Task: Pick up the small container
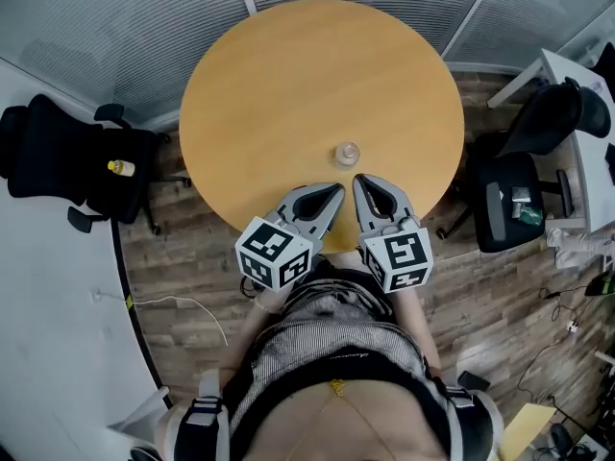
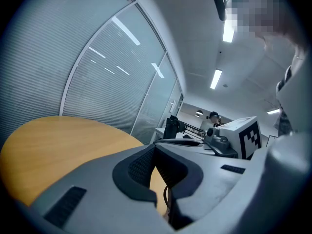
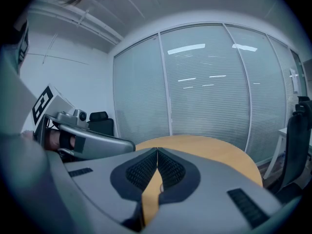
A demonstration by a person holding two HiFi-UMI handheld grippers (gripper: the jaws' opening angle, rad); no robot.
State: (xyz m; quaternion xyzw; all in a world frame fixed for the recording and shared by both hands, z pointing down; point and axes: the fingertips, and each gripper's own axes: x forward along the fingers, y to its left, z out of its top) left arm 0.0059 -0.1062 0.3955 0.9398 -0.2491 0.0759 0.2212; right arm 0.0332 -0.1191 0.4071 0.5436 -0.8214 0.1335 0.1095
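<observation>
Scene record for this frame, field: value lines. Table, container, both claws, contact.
table: round, wooden
container: small, clear, on the table toward the person's side
left claw: shut, empty, tip just short of the container
right claw: shut, empty, beside the left claw
contact: none, container apart from both claws
task state: container not yet picked up

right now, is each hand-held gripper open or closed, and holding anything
Left hand-held gripper: closed, holding nothing.
Right hand-held gripper: closed, holding nothing.
</observation>
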